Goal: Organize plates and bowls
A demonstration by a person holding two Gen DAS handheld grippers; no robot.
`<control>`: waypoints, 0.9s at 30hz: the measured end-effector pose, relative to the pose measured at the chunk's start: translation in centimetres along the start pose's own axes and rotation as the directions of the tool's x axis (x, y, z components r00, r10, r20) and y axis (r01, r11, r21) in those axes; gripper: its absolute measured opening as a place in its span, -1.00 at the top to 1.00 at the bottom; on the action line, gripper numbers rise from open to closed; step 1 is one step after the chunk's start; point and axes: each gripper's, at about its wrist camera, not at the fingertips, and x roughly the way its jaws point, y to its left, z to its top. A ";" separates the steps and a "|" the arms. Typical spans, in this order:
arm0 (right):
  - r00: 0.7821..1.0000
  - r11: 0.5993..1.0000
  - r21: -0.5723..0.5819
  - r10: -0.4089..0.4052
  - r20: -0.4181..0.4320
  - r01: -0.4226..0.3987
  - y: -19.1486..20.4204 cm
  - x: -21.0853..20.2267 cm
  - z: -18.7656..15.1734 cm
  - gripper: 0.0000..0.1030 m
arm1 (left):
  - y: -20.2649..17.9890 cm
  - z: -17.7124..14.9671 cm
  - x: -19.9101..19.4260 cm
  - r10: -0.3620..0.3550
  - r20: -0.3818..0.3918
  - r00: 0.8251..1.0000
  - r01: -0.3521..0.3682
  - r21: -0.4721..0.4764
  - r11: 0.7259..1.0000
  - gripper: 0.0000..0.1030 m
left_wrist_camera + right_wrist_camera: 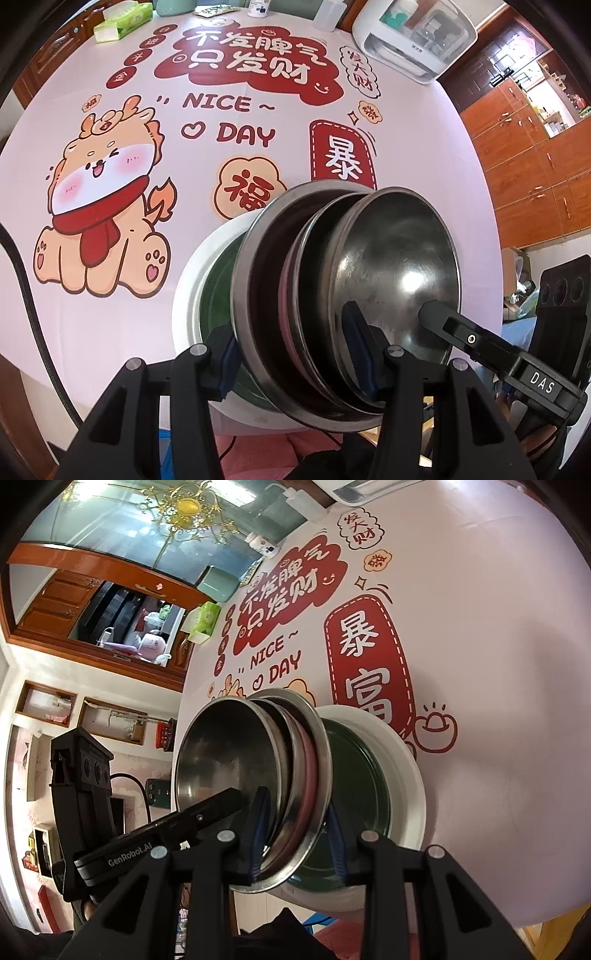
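A stack of nested steel bowls (399,258) with a pink plate (286,295) between them sits in a white plate with a green inside (195,280), near the table's front edge. My left gripper (293,362) is shut on the stack's near rim, one blue pad inside the top bowl and one outside the widest bowl. My right gripper (297,840) grips the same steel bowls (229,753) from the opposite side, its outer pad between the widest bowl and the white plate (406,768). In each view the other gripper's finger (480,339) reaches into the top bowl.
The round table wears a pink cloth (258,122) with a cartoon dragon and red lettering. A green tissue box (122,22), bottles and a white appliance (413,40) stand at its far edge. Wooden cabinets (524,166) lie to the right, and a black cable (22,295) runs along the left.
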 end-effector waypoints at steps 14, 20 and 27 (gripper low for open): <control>0.998 0.993 0.098 -0.066 0.012 0.065 -0.3 2.6 0.5 0.42 | 1.7 2.0 3.1 -0.029 -0.090 0.995 0.036 0.071 0.997 0.05; 0.995 0.986 0.145 -0.091 0.045 0.083 -0.3 3.0 0.1 0.42 | 2.2 2.5 4.1 -0.052 -0.138 0.989 0.068 0.117 0.991 0.05; 0.988 0.970 0.213 -0.137 0.076 0.118 -0.8 3.2 -1.1 0.42 | 2.4 2.0 5.4 -0.070 -0.204 0.976 0.107 0.176 0.979 0.05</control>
